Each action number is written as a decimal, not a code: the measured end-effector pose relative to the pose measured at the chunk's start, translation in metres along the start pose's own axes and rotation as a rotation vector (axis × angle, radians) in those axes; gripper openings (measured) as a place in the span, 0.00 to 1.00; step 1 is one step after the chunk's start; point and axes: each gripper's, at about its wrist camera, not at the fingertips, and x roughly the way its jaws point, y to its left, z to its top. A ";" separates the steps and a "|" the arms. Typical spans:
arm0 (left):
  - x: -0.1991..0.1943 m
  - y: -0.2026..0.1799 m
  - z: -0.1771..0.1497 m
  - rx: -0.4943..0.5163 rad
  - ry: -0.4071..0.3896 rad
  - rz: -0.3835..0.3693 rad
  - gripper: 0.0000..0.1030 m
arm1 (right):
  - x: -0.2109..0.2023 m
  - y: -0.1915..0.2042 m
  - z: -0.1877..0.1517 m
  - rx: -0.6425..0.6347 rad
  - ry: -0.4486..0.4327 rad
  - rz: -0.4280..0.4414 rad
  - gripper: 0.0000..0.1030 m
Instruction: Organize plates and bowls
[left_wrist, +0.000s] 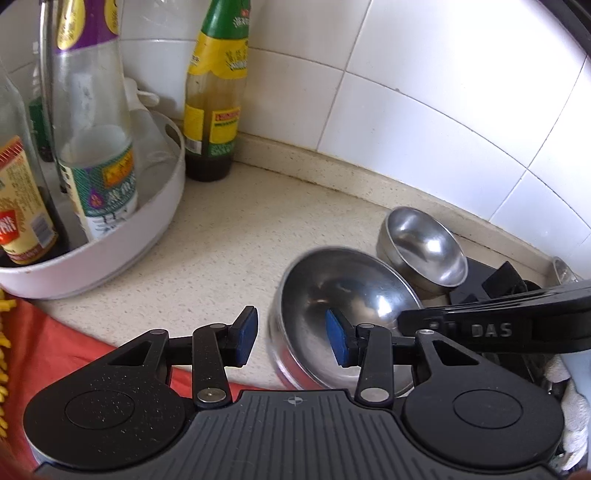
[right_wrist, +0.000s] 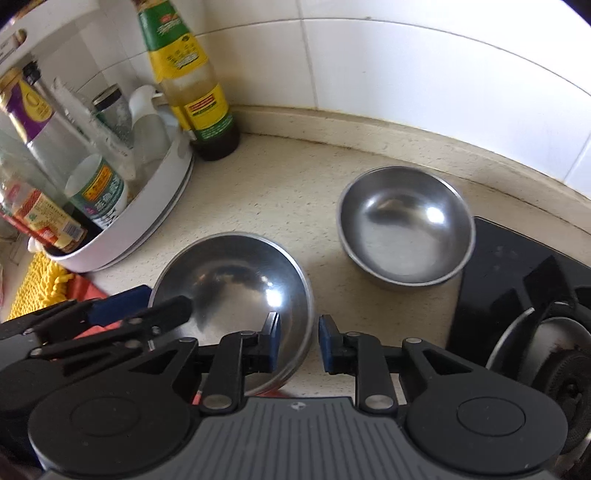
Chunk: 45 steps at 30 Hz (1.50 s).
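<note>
Two steel bowls sit on the beige counter. The near bowl lies between both grippers. My left gripper is open, its jaws straddling the bowl's left rim, one blue pad inside the bowl and one outside. My right gripper is open, its jaws straddling the same bowl's right rim. The far bowl stands apart near the wall, beside the black stove. Each gripper shows in the other's view: the right one, the left one.
A white round tray with several sauce bottles stands at the left. A green-capped bottle stands by the tiled wall. A black stove is at the right. A red cloth and a yellow mat lie at the near left.
</note>
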 end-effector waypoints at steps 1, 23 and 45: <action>-0.001 0.001 0.001 0.001 -0.001 0.002 0.48 | -0.002 -0.001 0.000 0.006 -0.005 0.003 0.22; 0.000 -0.038 0.023 0.148 -0.045 -0.005 0.74 | -0.023 -0.055 -0.001 0.147 -0.067 -0.025 0.29; 0.069 -0.077 0.069 0.253 0.060 -0.067 0.82 | 0.005 -0.123 0.031 0.313 -0.089 -0.093 0.36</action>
